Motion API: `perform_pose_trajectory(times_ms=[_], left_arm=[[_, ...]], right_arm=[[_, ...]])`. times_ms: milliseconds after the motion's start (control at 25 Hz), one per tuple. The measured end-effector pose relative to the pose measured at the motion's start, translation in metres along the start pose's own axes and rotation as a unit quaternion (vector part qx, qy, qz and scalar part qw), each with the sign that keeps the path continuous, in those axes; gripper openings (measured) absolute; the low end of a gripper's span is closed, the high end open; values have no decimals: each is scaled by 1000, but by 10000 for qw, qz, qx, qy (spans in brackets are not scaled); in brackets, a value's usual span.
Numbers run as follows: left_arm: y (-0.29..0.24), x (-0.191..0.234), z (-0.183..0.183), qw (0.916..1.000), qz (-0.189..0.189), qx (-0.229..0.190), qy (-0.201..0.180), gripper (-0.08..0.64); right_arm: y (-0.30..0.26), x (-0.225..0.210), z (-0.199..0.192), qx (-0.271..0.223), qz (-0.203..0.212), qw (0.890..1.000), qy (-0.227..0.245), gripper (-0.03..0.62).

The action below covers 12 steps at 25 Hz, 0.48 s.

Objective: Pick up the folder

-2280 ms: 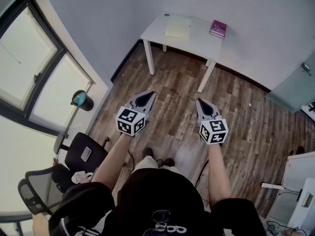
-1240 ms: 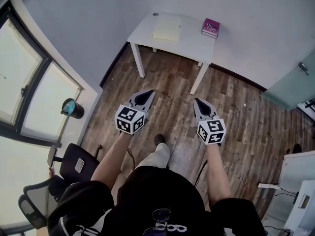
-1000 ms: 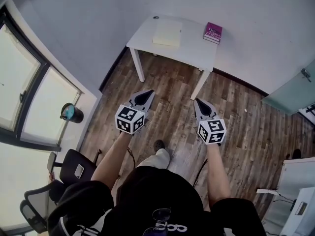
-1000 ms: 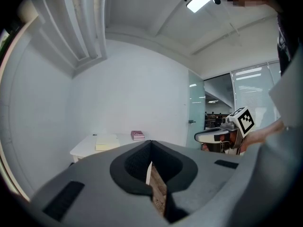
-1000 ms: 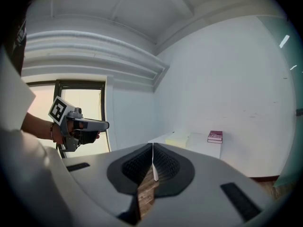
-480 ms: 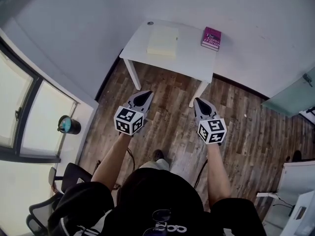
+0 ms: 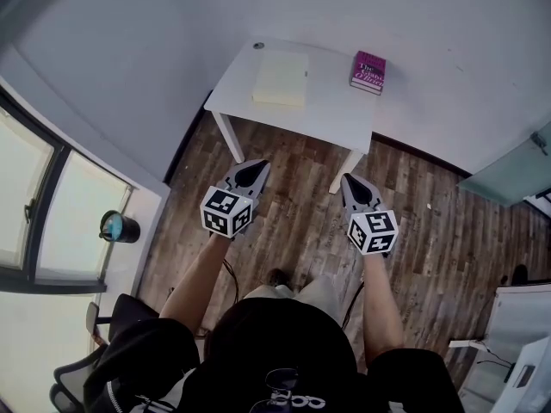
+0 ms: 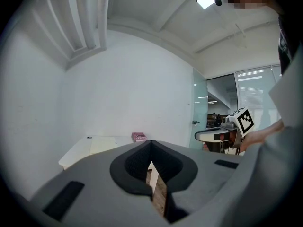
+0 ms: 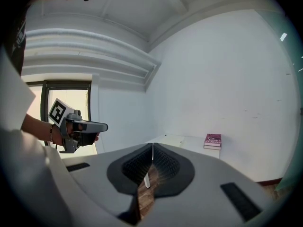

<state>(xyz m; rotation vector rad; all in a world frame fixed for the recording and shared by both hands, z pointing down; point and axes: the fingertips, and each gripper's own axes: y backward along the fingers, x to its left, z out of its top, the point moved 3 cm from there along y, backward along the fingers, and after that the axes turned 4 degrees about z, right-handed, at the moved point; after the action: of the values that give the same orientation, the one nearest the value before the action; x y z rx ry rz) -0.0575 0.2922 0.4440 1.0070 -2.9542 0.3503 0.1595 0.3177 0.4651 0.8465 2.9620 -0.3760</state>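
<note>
Person stands on the wood floor point(image 7: 293, 222), facing the white table point(image 7: 331, 114) at 12 o'clock, w/ one tool in each hand. L hand-held gripper point(image 7: 251, 172) is clenched, jaws tip to tip, nothing betw. them. R hand-held gripper point(image 7: 355, 188) same: clenched, empty. Both are held out side by side at abt the same height, apart from each other, tips aimed at the table and not touching it. Folder point(image 7: 281, 77), pale yellow, lies flat on the table's left half, abt 11 o'clock from the person, well apart from both tools. Purple book point(image 7: 368, 72) sits by the wall at abt 1 o'clock. Small round thing point(image 7: 257, 46) at the table's far left corner, can't tell what. Windows point(image 7: 52, 222) at 9 o'clock.
</note>
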Motion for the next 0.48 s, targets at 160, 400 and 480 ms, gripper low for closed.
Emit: perform_pose_trajectory(times_ms=[160, 400, 480], left_arm=[[-14, 9, -1, 9999, 96, 39, 25, 21], [-49, 29, -1, 9992, 369, 75, 106, 21], [-67, 38, 2, 9988, 462, 72, 115, 21]], right_arm=[[-17, -13, 1, 59, 119, 9999, 33, 25], [-55, -47, 6, 102, 363, 9993, 72, 25], [-73, -63, 11, 116, 460, 9988, 88, 25]])
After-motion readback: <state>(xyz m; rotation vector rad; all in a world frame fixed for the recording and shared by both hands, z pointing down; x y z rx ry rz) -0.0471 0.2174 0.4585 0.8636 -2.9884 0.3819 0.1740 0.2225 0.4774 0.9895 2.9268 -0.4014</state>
